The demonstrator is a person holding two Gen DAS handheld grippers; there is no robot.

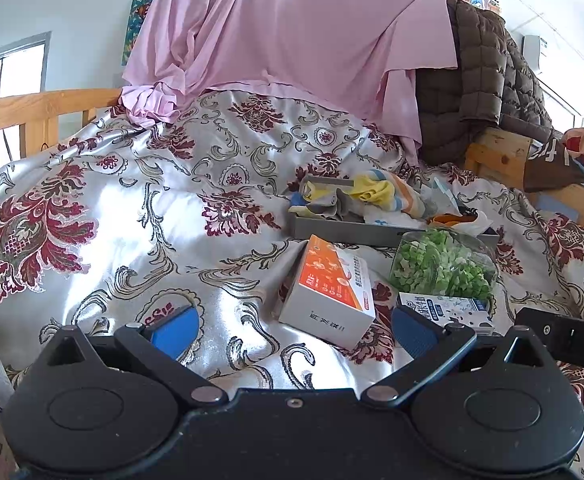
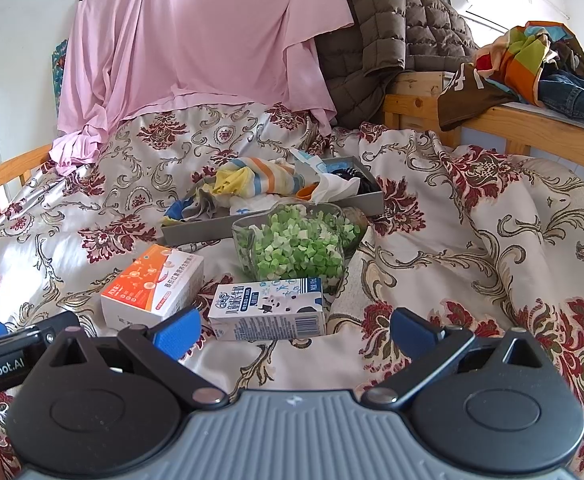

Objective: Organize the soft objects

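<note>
So this is a bedroom, everything sitting on a shiny floral satin quilt (image 2: 471, 240) on a wooden-framed bed. At the bottom of each wrist view, both tools have their jaws spread wide with nothing between them: the left gripper (image 1: 292, 330) and the right gripper (image 2: 293, 330) just hover over the quilt.

Nearest, in the lower middle of the right view, is a small milk carton (image 2: 268, 308) lying on its side, with an orange and white medicine box (image 2: 152, 284) just beside it to the left. Right behind the carton sits a clear bag of green bits (image 2: 297, 244).

Mid-frame is the grey tray (image 2: 212, 226), already piled with soft stuff: a striped cloth (image 2: 268, 178), some white fabric, a blue scrap.

Farther back, a pink sheet (image 2: 196, 40) and a brown quilted jacket (image 2: 387, 32) hang at the top.

My read: it's between grabs. The tray looks mostly loaded, so the next move is probably picking whatever squishy thing remains, maybe that bag, which needs a gentle pinch.
</note>
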